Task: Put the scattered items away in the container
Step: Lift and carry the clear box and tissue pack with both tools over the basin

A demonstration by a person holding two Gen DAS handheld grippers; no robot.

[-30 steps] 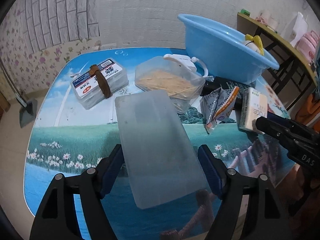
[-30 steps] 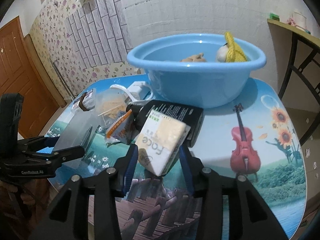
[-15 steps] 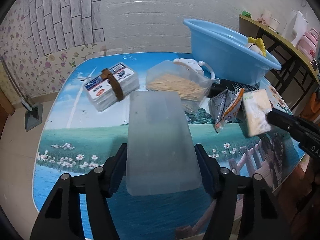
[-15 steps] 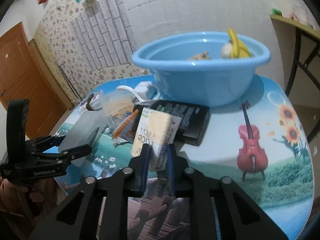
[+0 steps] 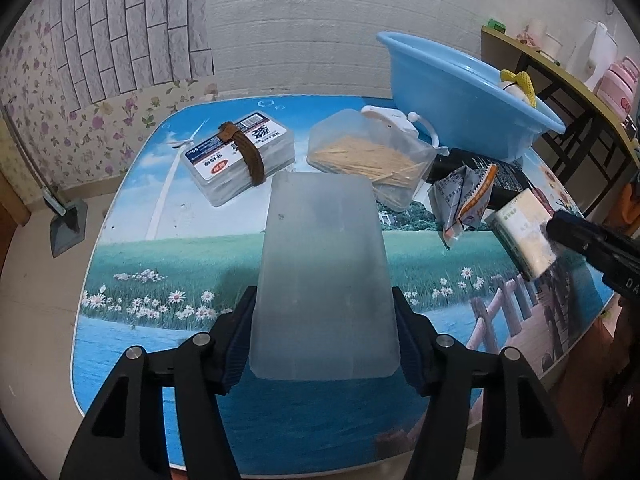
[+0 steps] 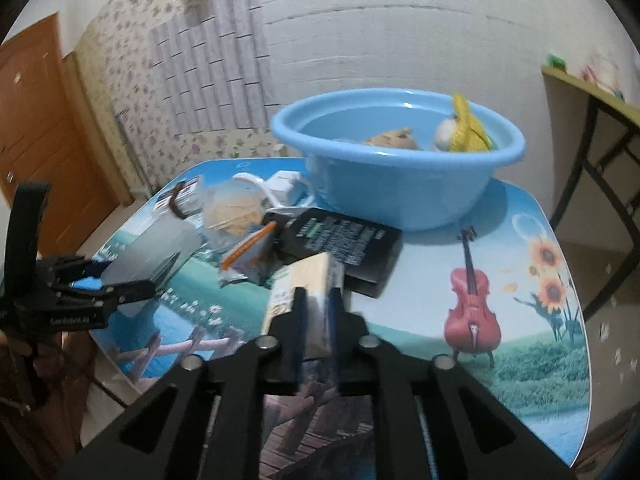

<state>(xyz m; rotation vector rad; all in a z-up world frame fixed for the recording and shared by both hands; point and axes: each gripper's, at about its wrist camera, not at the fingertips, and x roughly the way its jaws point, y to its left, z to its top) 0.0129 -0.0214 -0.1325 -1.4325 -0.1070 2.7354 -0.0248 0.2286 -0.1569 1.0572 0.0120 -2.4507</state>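
Note:
My left gripper [image 5: 322,340] is shut on a frosted translucent flat box [image 5: 324,272] and holds it above the table. It also shows in the right wrist view [image 6: 156,252]. My right gripper [image 6: 318,312] is shut on a small cream tissue pack [image 6: 308,292], lifted off the table; the pack also shows in the left wrist view [image 5: 524,234]. The blue basin [image 6: 396,184] stands at the back right and holds a yellow-and-white item [image 6: 464,132] and a tan item [image 6: 392,140].
On the picture-printed table [image 5: 168,264] lie a banded card box [image 5: 236,156], a clear box of toothpicks [image 5: 368,160], a white charger [image 5: 392,116], a crumpled snack wrapper [image 5: 464,200] and a black box [image 6: 340,240]. A shelf with bottles [image 5: 592,68] stands at the right.
My right gripper closed on the tissue pack and lifted it, turning it edge-on. My left gripper raised the frosted box slightly higher over the table.

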